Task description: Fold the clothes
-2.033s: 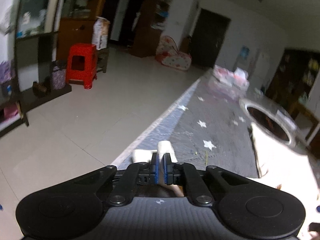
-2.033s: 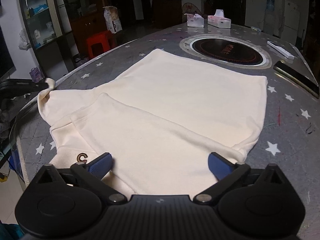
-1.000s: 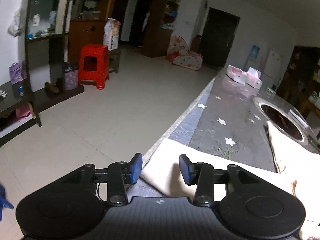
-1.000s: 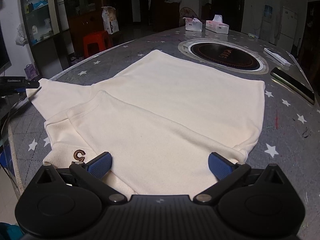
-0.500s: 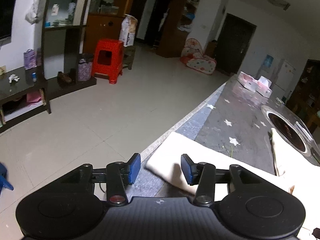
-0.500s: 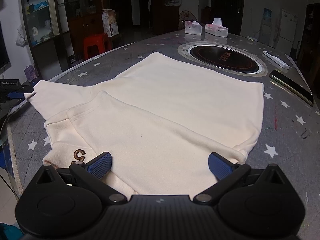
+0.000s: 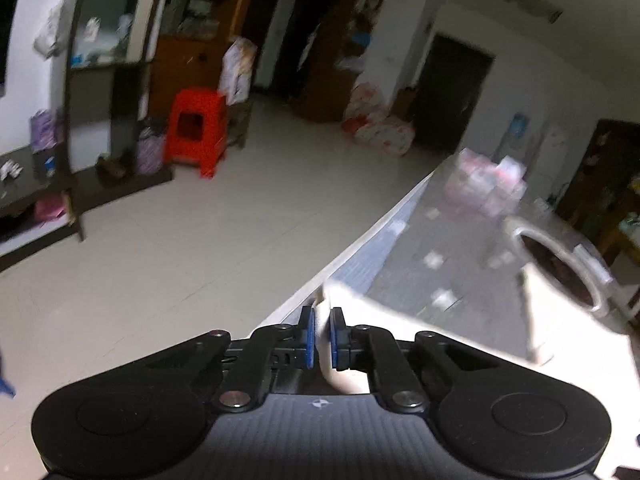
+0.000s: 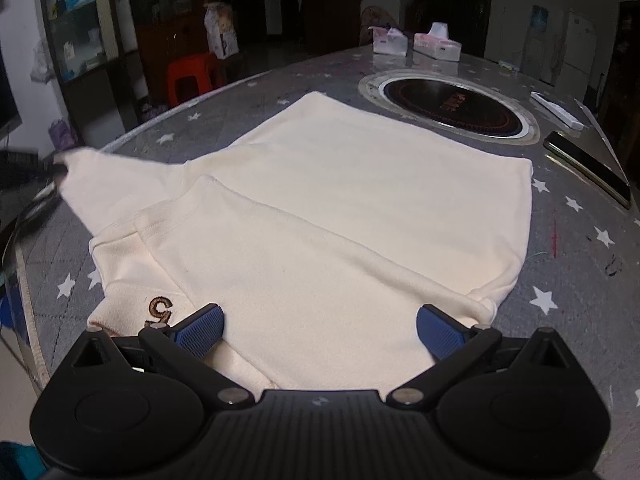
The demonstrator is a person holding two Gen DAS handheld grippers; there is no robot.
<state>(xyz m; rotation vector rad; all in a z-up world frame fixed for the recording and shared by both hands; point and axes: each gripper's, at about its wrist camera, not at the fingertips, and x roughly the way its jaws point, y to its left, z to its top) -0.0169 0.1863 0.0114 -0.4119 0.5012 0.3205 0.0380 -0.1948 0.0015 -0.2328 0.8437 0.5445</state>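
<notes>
shirt (image 8: 360, 208), cream colour, lies flat on the table (image 8: 572, 248), which has a grey cover with white stars. one sleeve (image 8: 256, 264) is folded over the body and lies across the near part. a small brown mark (image 8: 160, 310) is on the cloth near the left front corner. the other sleeve (image 8: 104, 176) reaches out to the left edge of the table, and its end is lifted a little from the cover.

left gripper (image 7: 322, 338) is clenched on the end of this sleeve (image 7: 320, 312); the cloth is pinched between the two blue pads (image 7: 308, 336). in the right wrist view the same gripper (image 8: 52, 168) is only a dark blurred shape at the sleeve tip, by the table edge. the left wrist view is blurred.

right gripper (image 8: 320, 326) is released, its jaws spread wide, low over the near edge of the shirt. its blue pads (image 8: 200, 326) stand over the cloth on both sides; i cannot tell if they touch it.

behind the shirt a round dark cooktop (image 8: 448, 110) is set into the table. two tissue boxes (image 8: 436, 46) stand at the far edge. a phone (image 8: 588, 168) lies at the right, well apart from the shirt. a red stool (image 7: 196, 132) stands on the floor beyond the table.
</notes>
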